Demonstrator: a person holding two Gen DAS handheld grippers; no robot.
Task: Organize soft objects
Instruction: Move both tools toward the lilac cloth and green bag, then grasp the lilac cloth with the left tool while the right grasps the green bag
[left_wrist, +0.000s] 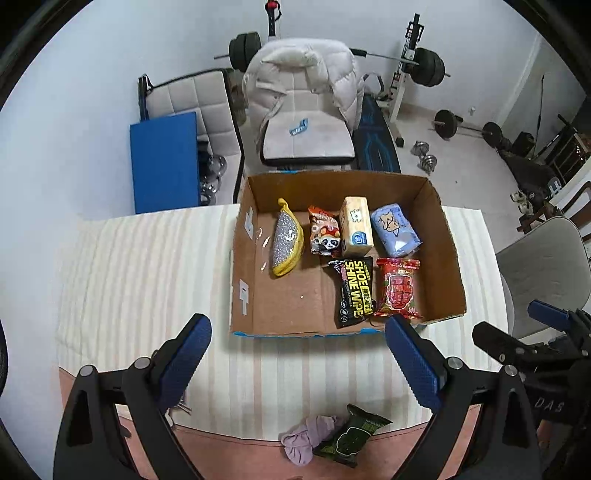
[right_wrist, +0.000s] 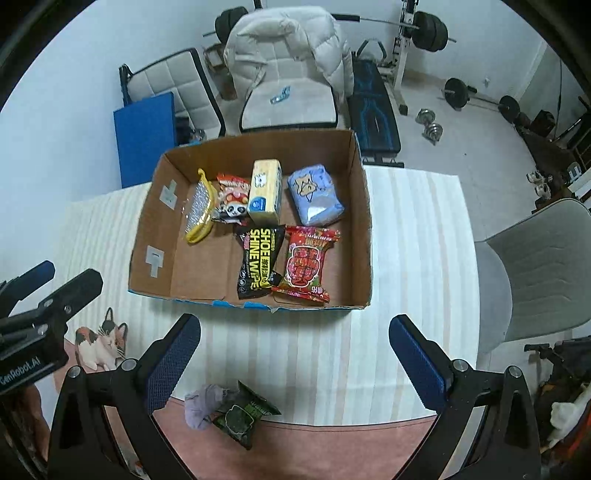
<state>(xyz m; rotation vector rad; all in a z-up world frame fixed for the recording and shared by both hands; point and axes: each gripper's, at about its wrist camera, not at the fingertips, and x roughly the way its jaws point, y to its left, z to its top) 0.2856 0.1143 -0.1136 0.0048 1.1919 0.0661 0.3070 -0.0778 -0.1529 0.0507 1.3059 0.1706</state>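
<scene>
On the striped tabletop (left_wrist: 147, 266) a cardboard box (left_wrist: 448, 258) sits toward the far edge, holding a yellow scrubber (left_wrist: 286, 242), panda snack (left_wrist: 325, 236), tissue pack (left_wrist: 355, 227) and blue pack (left_wrist: 395, 230) along its far side, with black wipes (left_wrist: 352, 291) and a red packet (left_wrist: 399, 288) in its near right corner. At the near edge a purple cloth (left_wrist: 306, 437) touches a green packet (left_wrist: 351, 435). The left gripper (left_wrist: 299, 354) hangs wide open over the cloth between box and packet, and the right gripper (left_wrist: 517, 328) shows at the right edge.

Brown box (left_wrist: 448, 258) on cream-and-beige striped cloth (left_wrist: 147, 277), holding yellow-edged silver sponge (left_wrist: 286, 240), red panda-print packet (left_wrist: 325, 236), yellow tissue pack (left_wrist: 356, 225), pale blue pack (left_wrist: 395, 230), black-and-yellow wipes (left_wrist: 352, 291), red packet (left_wrist: 399, 288); outside, dark green packet (left_wrist: 351, 435) on lilac cloth (left_wrist: 306, 439).
</scene>
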